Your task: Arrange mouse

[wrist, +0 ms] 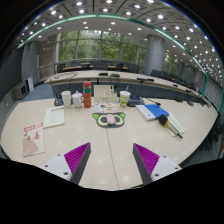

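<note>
A panda-shaped mouse pad (107, 119) lies on the pale table (110, 140), well beyond my fingers. I cannot make out a mouse for certain; small dark shapes lie on the pad. My gripper (112, 160) is open and empty, held above the near part of the table. Its purple pads (76, 156) stand wide apart, with only bare table between them.
Beyond the pad stand a white cup (66, 98), a red can (87, 95) and a paper cup (124, 98). A booklet (33, 138) and a notebook (54, 116) lie at the left. A blue-and-white bundle (150, 111) lies at the right. More tables and chairs stand behind.
</note>
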The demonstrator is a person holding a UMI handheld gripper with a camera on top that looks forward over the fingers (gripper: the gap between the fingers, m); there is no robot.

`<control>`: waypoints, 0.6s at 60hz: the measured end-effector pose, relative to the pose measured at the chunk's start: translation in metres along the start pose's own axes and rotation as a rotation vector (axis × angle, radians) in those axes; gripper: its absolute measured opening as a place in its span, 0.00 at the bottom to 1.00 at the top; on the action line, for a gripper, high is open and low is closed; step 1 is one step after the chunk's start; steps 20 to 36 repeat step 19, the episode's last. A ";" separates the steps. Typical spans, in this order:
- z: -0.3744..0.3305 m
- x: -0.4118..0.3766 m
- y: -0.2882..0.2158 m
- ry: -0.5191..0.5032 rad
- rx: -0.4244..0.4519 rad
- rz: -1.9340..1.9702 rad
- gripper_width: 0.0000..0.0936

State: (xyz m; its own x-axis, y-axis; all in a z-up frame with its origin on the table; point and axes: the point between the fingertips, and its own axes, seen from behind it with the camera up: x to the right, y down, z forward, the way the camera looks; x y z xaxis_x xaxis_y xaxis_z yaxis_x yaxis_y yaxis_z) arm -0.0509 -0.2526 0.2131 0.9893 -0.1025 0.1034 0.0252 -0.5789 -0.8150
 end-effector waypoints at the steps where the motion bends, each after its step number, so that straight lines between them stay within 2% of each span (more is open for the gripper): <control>1: -0.004 0.000 0.001 0.000 0.002 -0.001 0.91; 16: -0.041 -0.008 0.003 -0.019 0.024 -0.001 0.91; 36: -0.044 -0.009 0.003 -0.021 0.032 -0.003 0.91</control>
